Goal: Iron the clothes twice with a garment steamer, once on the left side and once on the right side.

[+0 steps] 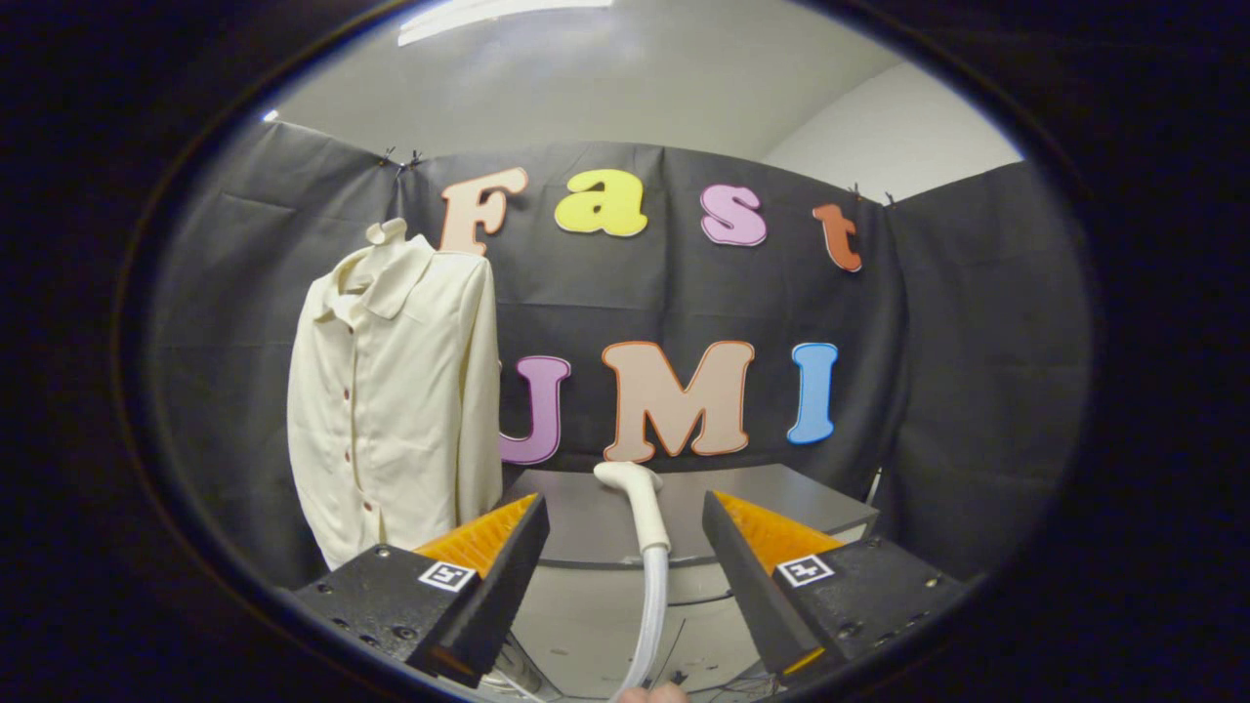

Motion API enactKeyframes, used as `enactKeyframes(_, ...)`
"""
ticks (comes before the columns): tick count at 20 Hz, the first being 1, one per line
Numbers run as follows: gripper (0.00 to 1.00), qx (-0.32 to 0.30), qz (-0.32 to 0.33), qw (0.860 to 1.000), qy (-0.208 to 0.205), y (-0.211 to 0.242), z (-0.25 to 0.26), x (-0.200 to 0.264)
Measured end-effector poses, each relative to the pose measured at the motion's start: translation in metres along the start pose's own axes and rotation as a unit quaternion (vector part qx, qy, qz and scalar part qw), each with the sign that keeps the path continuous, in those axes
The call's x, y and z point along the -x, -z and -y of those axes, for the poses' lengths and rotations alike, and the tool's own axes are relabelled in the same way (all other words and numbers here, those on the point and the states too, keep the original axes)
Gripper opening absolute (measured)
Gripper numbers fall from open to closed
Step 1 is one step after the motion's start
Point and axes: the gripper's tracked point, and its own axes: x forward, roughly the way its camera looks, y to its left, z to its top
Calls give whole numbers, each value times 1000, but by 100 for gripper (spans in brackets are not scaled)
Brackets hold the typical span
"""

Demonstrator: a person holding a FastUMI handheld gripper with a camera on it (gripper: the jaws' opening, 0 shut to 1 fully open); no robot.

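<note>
Fingers (625,527) stand wide apart, two blocky wedges with ridged inner faces, nothing clamped between them. Rising in the gap, touching neither one, is the garment steamer (640,503): a smooth, pale, rounded handle with its head bent over at the top, narrowing below into a glossy white hose (652,615) that drops out of sight between the finger bases. Just past the steamer lies the worktop (781,503), a flat grey slab with a clean, curved front edge, its surface bare on the right side beyond the right finger. Beyond the left finger hangs the shirt (395,410), cream-coloured, of soft matte cloth, with a folded collar, long sleeves falling straight, and a row of small dark buttons down the front placket. It hangs upright on a pale hanger hook (387,231) against the black cloth wall (977,371), its hem ending just behind the left finger. Open room lies between the shirt's right sleeve and the steamer.
</note>
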Motion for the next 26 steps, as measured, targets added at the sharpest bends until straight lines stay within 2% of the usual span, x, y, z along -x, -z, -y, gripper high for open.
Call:
enactKeyframes(9, 97, -15, -85, 996, -14, 71, 29, -93)
enactKeyframes(13, 96, -27, -127, 991, -33, 102, 27, -136)
enactKeyframes(19, 93, 8, -166, 985, -44, 126, 23, -186)
enactKeyframes(22, 84, 14, -213, 975, -56, 150, 20, -198)
enactKeyframes(24, 75, -16, -210, 976, -50, 145, 21, -209)
enactKeyframes(26, 66, -11, -218, 974, -55, 148, 18, -212)
